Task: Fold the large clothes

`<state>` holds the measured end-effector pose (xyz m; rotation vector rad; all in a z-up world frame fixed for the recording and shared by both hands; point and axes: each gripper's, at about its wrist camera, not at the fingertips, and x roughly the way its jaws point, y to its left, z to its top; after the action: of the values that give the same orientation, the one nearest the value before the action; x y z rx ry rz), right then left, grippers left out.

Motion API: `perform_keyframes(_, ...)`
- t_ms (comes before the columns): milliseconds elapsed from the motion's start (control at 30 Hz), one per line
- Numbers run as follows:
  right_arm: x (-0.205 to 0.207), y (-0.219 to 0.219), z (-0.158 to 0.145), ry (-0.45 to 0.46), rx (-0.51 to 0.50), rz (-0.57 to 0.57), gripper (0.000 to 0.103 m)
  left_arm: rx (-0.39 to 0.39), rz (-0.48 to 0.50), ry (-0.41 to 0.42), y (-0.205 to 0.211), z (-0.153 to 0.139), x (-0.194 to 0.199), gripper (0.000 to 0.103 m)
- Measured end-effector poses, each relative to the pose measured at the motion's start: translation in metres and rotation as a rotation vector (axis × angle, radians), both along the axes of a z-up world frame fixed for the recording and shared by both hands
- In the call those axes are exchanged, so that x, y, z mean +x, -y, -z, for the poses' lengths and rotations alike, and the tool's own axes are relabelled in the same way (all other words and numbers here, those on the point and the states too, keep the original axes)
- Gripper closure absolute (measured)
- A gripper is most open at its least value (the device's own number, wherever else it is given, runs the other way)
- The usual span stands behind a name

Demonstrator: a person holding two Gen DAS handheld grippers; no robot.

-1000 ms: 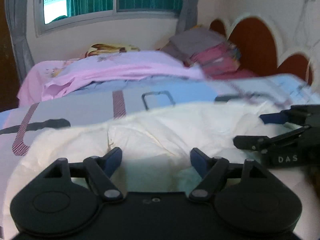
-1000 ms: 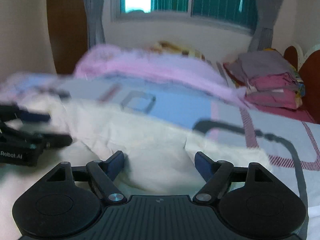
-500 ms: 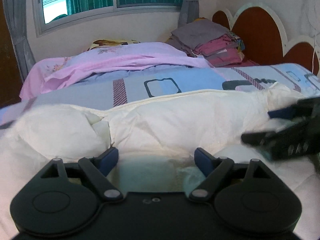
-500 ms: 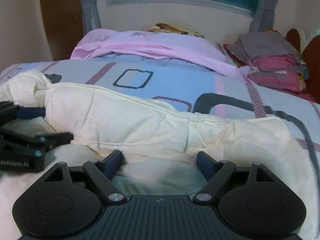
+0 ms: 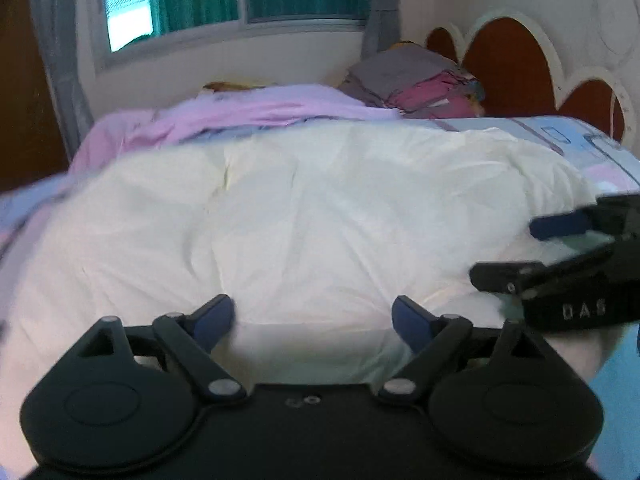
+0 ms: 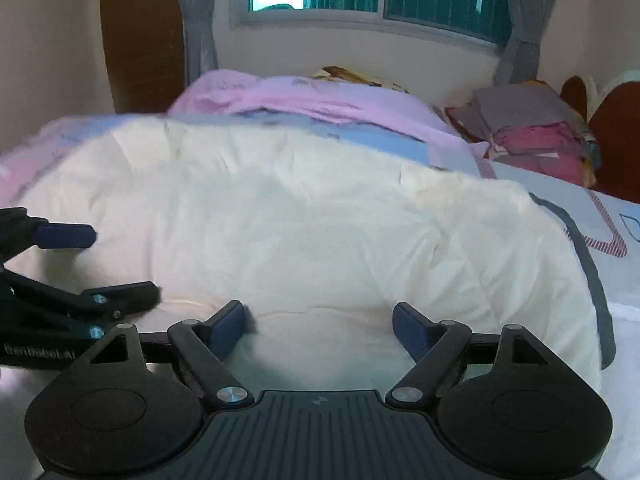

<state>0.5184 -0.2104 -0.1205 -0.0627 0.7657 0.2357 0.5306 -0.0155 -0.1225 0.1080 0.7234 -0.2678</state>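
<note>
I see both grippers angled down over the near edge of the cream garment (image 5: 320,216): left gripper (image 5: 313,318) jaws opening wide, right gripper (image 6: 319,322) jaws wide, neither gripping cloth.

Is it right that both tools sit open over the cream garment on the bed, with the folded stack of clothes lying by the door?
Not quite. The folded stack lies by the headboard, as the right wrist view shows. The rest holds: left tool, still opening, and right tool sit open over the cream garment.

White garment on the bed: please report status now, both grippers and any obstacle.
Left gripper opening, right gripper open, neither gripping. White garment spread on bed. No obstacle on it.
</note>
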Motion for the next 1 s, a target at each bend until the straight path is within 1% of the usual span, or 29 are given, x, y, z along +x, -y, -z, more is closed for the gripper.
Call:
perform_keyframes(133,0.003,-0.002,0.001,-0.017,-0.022,-0.004,0.023,0.029,0.010,-0.018,0.002,-0.001,0.005,0.013)
perform_keyframes(167,0.002,-0.002,-0.003,-0.024,-0.026,-0.006,0.023,0.031,0.009,-0.025,0.000,-0.005,0.005,0.017)
perform_keyframes(200,-0.001,0.002,-0.010,-0.015,-0.022,-0.001,0.023,0.028,-0.001,-0.020,-0.005,-0.011,0.003,0.022)
perform_keyframes(267,-0.015,0.015,-0.027,0.048,-0.004,0.015,0.023,0.026,-0.030,0.029,-0.020,-0.024,-0.009,0.022)
perform_keyframes(300,-0.020,0.022,-0.032,0.062,-0.007,0.030,0.023,0.033,-0.050,0.054,-0.029,-0.030,-0.014,0.022)
perform_keyframes(333,-0.026,0.033,-0.037,0.078,-0.010,0.052,0.030,0.036,-0.066,0.067,-0.038,-0.034,-0.017,0.022)
perform_keyframes(367,-0.029,0.043,-0.039,0.079,-0.013,0.072,0.044,0.035,-0.083,0.079,-0.048,-0.036,-0.021,0.025)
perform_keyframes(433,-0.033,0.066,-0.039,0.066,-0.011,0.132,0.049,0.046,-0.118,0.098,-0.068,-0.036,-0.025,0.030)
perform_keyframes(467,-0.035,0.077,-0.038,0.059,0.000,0.157,0.049,0.051,-0.131,0.101,-0.074,-0.036,-0.027,0.035)
perform_keyframes(533,-0.035,0.094,-0.031,0.028,-0.003,0.195,0.050,0.044,-0.160,0.097,-0.088,-0.033,-0.026,0.035)
perform_keyframes(600,-0.036,0.102,-0.025,0.007,-0.010,0.210,0.050,0.044,-0.175,0.065,-0.097,-0.025,-0.024,0.037)
perform_keyframes(667,-0.036,0.111,-0.018,-0.019,-0.002,0.218,0.050,0.049,-0.180,0.042,-0.101,-0.016,-0.021,0.037)
perform_keyframes(800,-0.034,0.115,-0.002,-0.052,0.025,0.231,0.050,0.037,-0.183,0.017,-0.106,-0.003,-0.016,0.035)
perform_keyframes(867,-0.033,0.115,0.006,-0.063,0.044,0.243,0.050,0.011,-0.194,0.003,-0.109,0.002,-0.013,0.035)
perform_keyframes(900,-0.034,0.115,0.009,-0.062,0.046,0.246,0.050,-0.002,-0.199,-0.002,-0.111,0.004,-0.013,0.034)
perform_keyframes(1000,-0.035,0.113,0.012,-0.058,0.041,0.253,0.050,-0.006,-0.202,0.000,-0.112,0.010,-0.015,0.034)
